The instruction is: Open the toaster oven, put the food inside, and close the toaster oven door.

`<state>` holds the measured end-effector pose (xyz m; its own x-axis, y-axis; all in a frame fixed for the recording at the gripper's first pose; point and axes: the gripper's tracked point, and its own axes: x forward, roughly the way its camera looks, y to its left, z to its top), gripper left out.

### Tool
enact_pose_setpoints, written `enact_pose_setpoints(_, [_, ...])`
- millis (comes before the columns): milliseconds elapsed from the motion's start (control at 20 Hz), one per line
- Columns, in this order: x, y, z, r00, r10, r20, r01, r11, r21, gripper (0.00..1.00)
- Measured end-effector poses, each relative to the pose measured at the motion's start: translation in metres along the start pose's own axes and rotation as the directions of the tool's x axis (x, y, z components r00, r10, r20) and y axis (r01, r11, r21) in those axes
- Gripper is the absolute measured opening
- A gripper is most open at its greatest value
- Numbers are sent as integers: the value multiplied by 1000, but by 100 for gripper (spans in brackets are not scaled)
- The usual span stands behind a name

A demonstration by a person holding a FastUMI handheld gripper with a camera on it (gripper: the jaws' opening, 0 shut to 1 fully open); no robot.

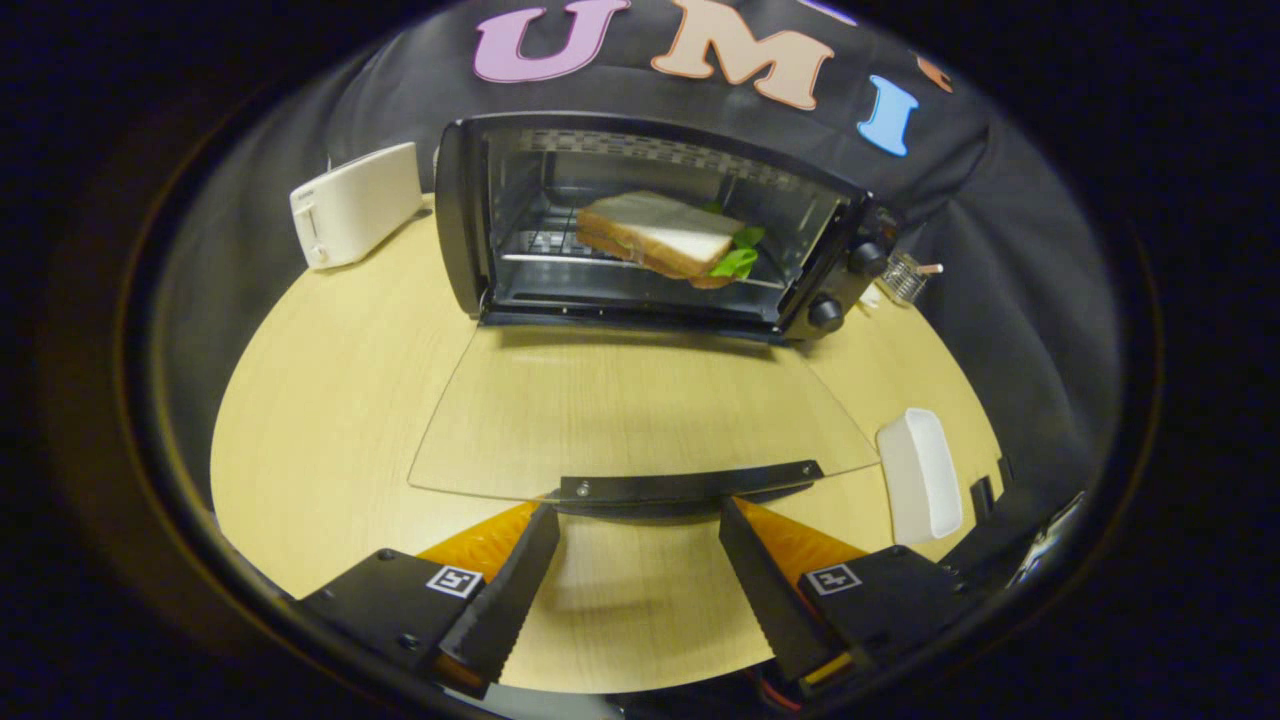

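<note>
Sandwich (665, 237) sits on the rack inside the oven (650, 225), upper centre; tool (632, 545) open and empty just below the lowered door's handle (690, 487); closing step remains, calling for lifting that handle

Pale wood-grain worktop (330, 400) with a rounded edge, lit evenly from above, faint sheen on the bare surface. Backed by dark, creased cloth wall (1010, 270) draped close behind and around the far side. White pop-up toaster (355, 203) lying at the back left, near the cloth. White rectangular dish (920, 475) near the right edge. Small wire basket (905, 277) far right, against the cloth.
</note>
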<state>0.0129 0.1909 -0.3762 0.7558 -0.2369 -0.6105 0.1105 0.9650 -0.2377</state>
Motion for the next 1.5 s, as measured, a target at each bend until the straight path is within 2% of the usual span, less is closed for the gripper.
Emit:
enact_pose_setpoints(400, [-25,-10,68,985,-44,166,42,999,18,100])
enact_pose_setpoints(600, [-27,-12,79,980,-46,192,46,999,5,100])
enact_pose_setpoints(1000, [-30,-14,113,961,-33,273,38,999,-12,100])
enact_pose_setpoints(1500, [-18,-13,179,913,4,408,-22,999,40,100])
